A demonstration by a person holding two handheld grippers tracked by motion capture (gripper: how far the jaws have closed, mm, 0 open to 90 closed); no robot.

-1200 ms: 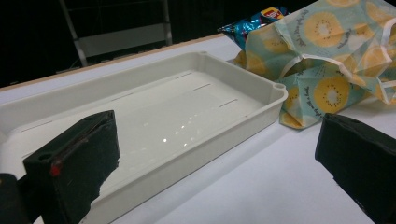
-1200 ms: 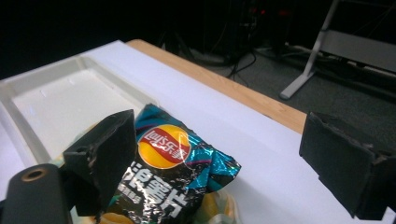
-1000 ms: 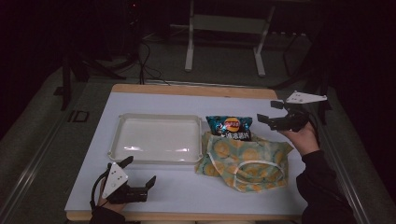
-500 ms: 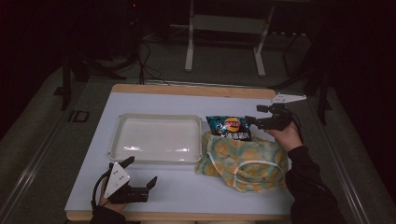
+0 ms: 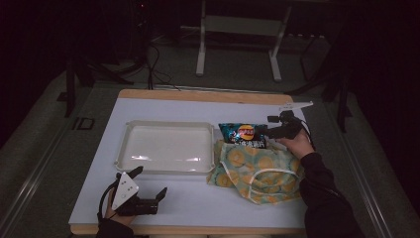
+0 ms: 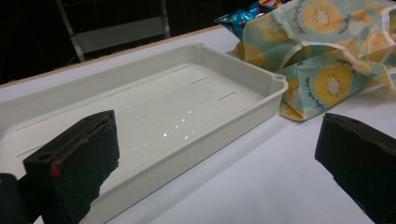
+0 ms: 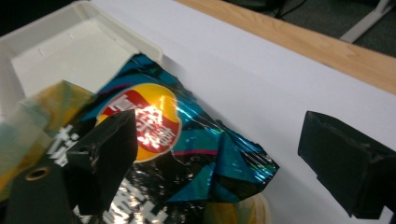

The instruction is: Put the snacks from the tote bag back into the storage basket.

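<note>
High view: my right gripper [image 5: 263, 132] sits right of centre in the frame, at the right end of the chip bag [image 5: 242, 135], its jaws spread wide and just now opening further. The bag lies at the middle of the white table [image 5: 198, 203], its lower edge tucked into the mouth of the kiwi-print cloth bag [image 5: 257, 171], which spreads below it toward the lower right. Just left of both stands the pale tray [image 5: 168, 148]. My left gripper [image 5: 148, 191] rests at the lower left, near the table's front edge, jaws also wide apart with nothing between them. In the right gripper view, the crumpled corner of the chip bag [image 7: 187, 154] lies between my two black jaws, the left one over its printed face, the right one well clear above bare table, so nothing is pinched
</note>
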